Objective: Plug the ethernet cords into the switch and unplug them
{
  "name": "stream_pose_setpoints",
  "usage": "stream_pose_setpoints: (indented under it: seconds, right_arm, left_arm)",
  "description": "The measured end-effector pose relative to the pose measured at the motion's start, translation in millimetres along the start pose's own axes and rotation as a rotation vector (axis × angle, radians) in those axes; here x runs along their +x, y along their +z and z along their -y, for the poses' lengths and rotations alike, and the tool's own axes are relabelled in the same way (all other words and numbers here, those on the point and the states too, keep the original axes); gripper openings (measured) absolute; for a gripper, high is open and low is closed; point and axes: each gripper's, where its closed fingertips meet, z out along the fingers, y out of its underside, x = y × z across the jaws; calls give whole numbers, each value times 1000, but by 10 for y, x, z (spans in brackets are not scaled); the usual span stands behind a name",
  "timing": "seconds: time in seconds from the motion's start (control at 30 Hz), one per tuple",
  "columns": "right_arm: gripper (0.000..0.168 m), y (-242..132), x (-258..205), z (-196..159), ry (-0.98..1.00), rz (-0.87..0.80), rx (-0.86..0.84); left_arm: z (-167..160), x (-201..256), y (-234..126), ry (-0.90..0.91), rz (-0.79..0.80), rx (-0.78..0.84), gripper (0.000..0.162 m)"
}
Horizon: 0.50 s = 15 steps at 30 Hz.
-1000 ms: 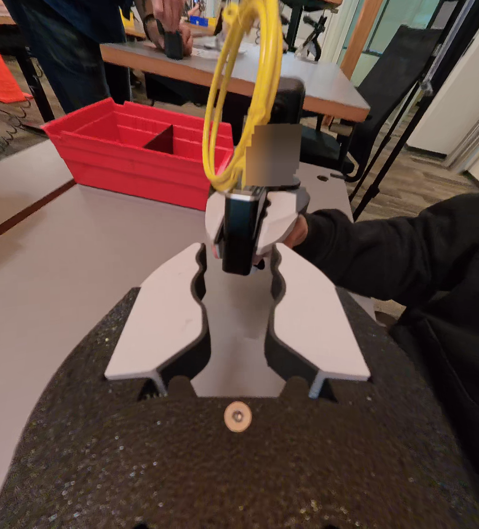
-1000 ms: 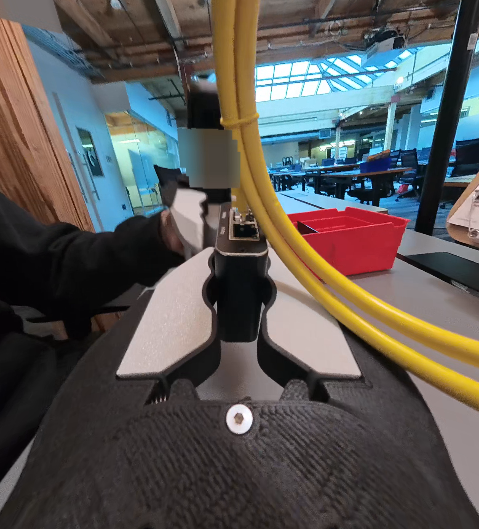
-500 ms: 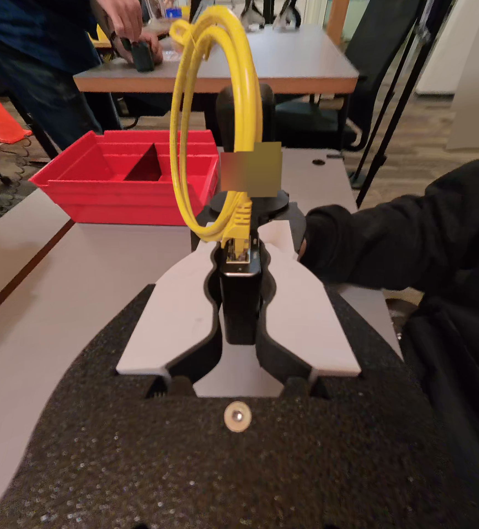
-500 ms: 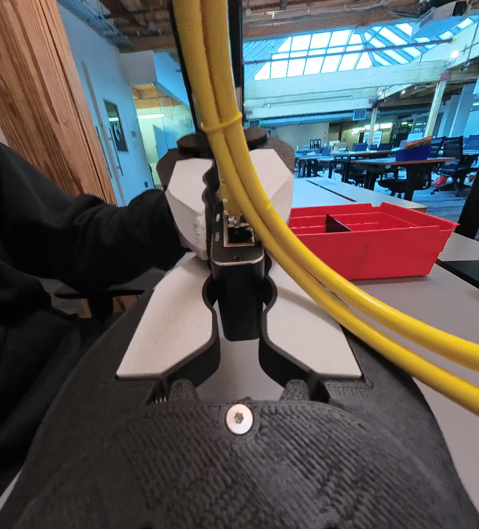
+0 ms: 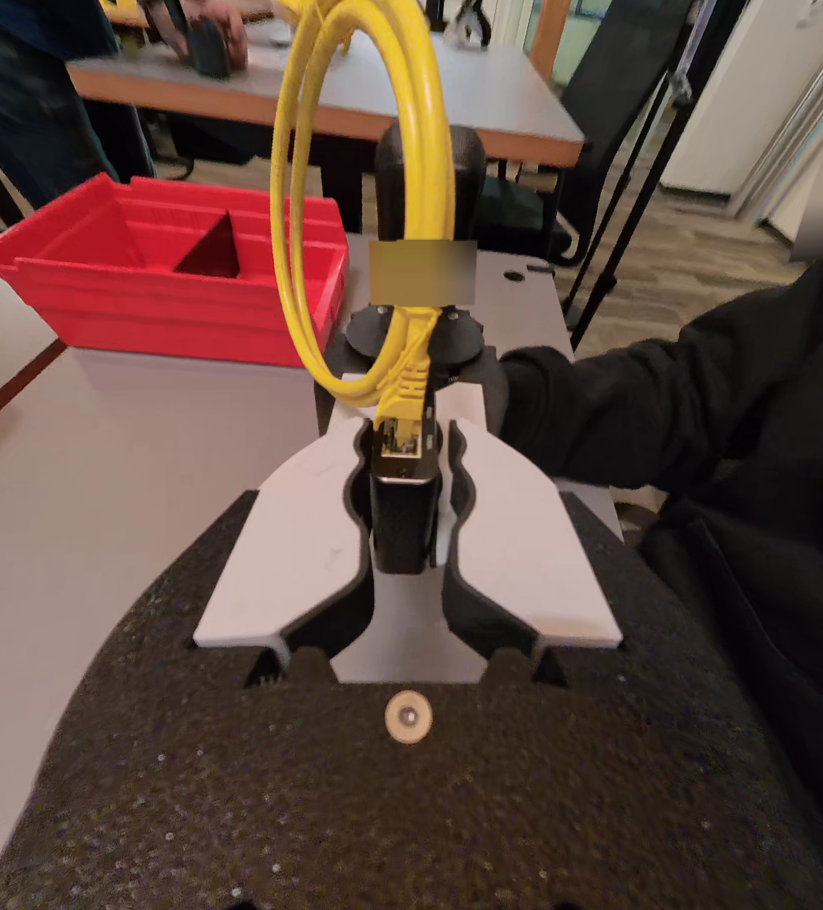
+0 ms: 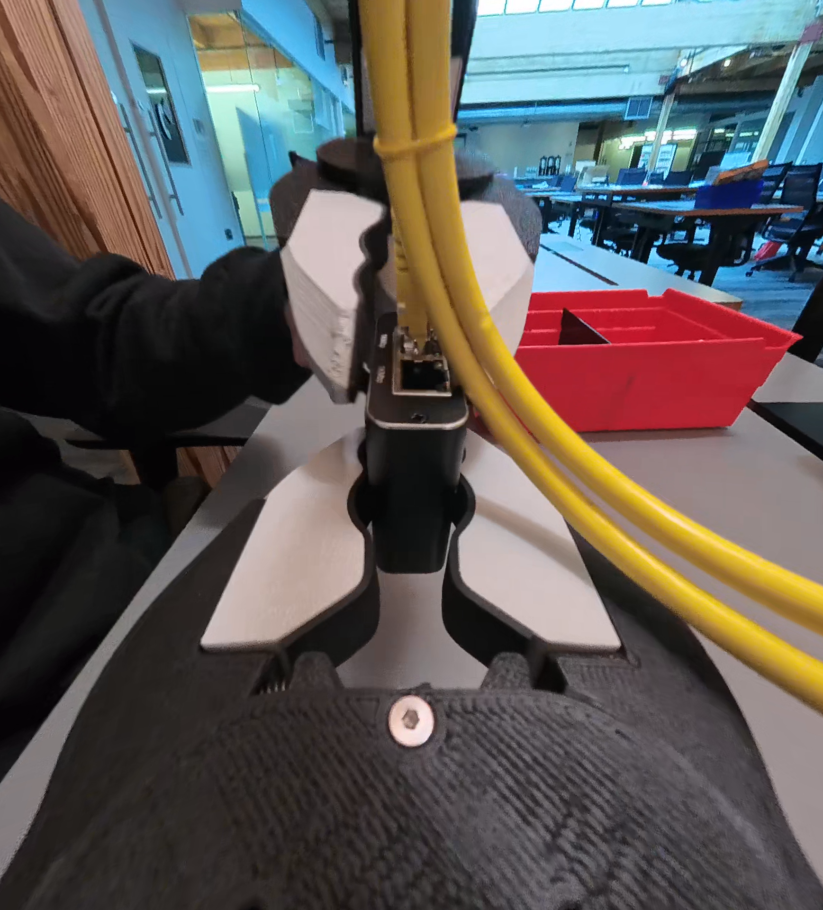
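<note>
A small black switch (image 5: 402, 517) stands upright above the grey table (image 5: 128, 468), ports facing up. My left gripper (image 5: 404, 436) is shut on its sides. My right gripper (image 6: 412, 443) is shut on the same switch (image 6: 412, 492) from the opposite side. A yellow ethernet cord (image 5: 296, 197), coiled and tied, has one plug (image 5: 407, 394) seated in a port. The port beside the plug (image 6: 421, 376) is empty. In the right wrist view the cord (image 6: 596, 502) runs off to the lower right. The left gripper's white fingers (image 6: 320, 276) flank the switch top.
A red divided bin (image 5: 153, 295) sits on the table behind the switch, also in the right wrist view (image 6: 645, 374). A black sleeve (image 5: 645, 418) reaches in from the right. A flat black object (image 6: 818, 433) lies at the table's right. Another table with a person stands behind. My hands' fingertips stand some 5 cm from each other.
My left gripper, open and short of the switch a second ago, has moved forward around it and shut on it. The right gripper has kept its hold.
</note>
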Motion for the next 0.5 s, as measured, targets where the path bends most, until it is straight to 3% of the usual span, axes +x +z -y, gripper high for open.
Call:
stream_pose_setpoints:
  seconds: [0.27,0.5]
  right_arm:
    - [26,12,72,-200,9,-25,-91]
    - [27,52,78,-257,4,-41,-130]
  left_arm:
    - [21,-68,-243,121,130,-296,30]
    - [25,-123,-231,121,116,-444,17]
